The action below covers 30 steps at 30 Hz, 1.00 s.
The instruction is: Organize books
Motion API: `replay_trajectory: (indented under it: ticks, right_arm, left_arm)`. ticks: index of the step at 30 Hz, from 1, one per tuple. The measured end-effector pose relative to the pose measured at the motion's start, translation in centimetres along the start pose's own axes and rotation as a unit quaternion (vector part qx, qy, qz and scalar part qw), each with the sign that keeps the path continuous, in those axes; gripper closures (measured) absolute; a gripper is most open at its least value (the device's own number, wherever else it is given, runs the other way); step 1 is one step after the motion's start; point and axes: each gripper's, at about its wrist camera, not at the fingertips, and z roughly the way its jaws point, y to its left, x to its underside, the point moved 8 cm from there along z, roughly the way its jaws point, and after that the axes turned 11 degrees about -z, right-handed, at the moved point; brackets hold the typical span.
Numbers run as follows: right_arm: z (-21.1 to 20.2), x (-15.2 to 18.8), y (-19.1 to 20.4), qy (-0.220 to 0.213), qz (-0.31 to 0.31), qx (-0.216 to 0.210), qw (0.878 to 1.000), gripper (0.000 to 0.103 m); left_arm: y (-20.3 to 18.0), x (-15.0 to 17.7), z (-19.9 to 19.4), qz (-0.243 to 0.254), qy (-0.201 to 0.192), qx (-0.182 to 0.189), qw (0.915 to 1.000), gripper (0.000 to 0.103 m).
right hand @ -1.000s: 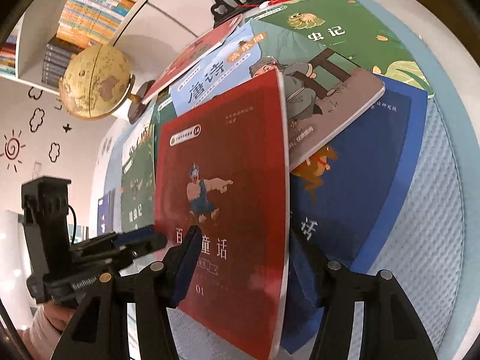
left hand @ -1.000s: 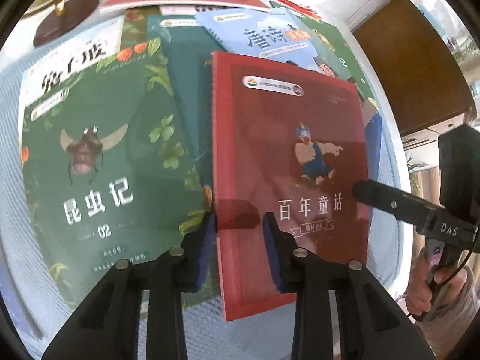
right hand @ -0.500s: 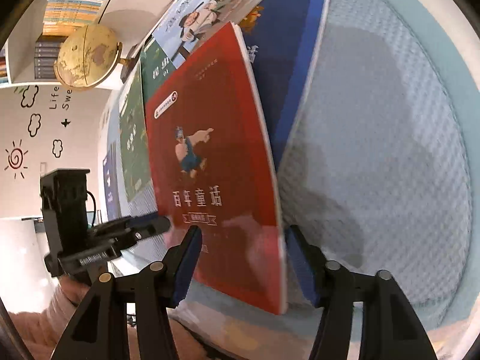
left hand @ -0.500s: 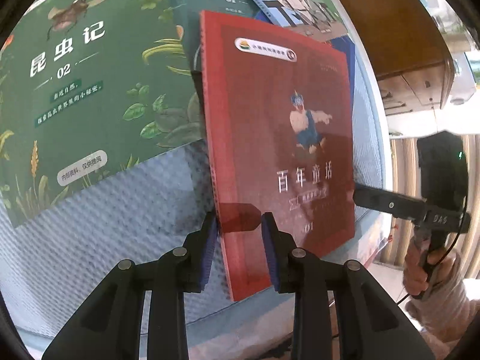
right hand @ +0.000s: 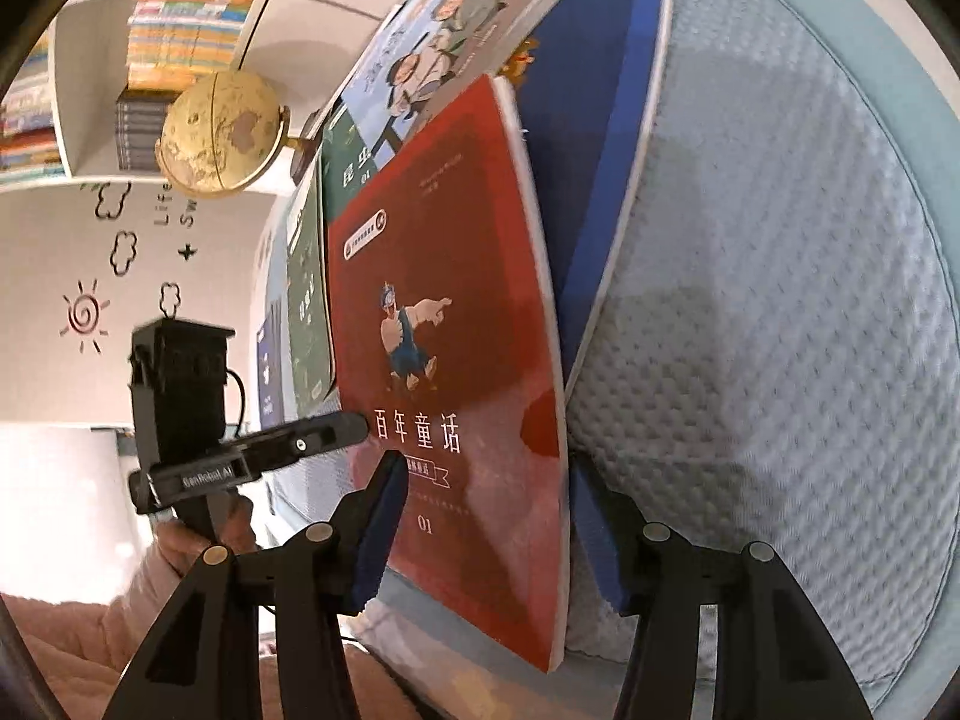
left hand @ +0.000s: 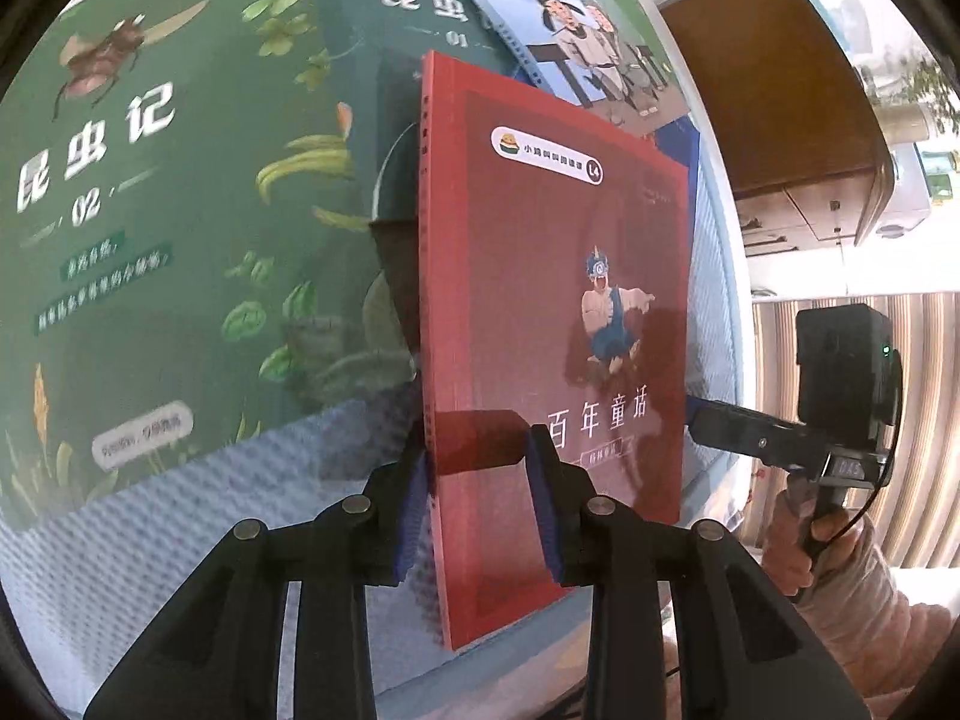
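- Green insect book (left hand: 156,228) flat on blue mat (left hand: 180,546).
- Left gripper (left hand: 480,498) clamps red book (left hand: 558,324) at spine corner, book lifted off mat.
- Right gripper (right hand: 486,534) straddles its opposite edge; contact unclear.

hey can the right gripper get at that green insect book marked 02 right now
Probably not. The right gripper straddles the red book, which both grippers hold raised on edge between it and the green 02 book lying flat beyond. The red book would have to be put down first.
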Motion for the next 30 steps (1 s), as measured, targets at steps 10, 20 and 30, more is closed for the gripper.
replay_trajectory:
  ticks: [10, 20, 30]
  right_arm:
    - [0.2, -0.7, -1.0, 0.007, 0.008, 0.075, 0.997, 0.087]
    - [-0.9, -0.2, -0.2, -0.002, -0.008, 0.122, 0.993, 0.084]
    - [-0.8, -0.8, 2.2, -0.016, -0.024, 0.123, 0.992, 0.084]
  left_arm:
    - [-0.8, -0.7, -0.2, 0.021, -0.023, -0.047, 0.9984, 0.072]
    - [-1.4, 0.4, -1.7, 0.045, -0.040, -0.098, 0.9933, 0.074]
    - [-2.4, 0.4, -2.5, 0.077, -0.050, -0.134, 0.9867, 0.074]
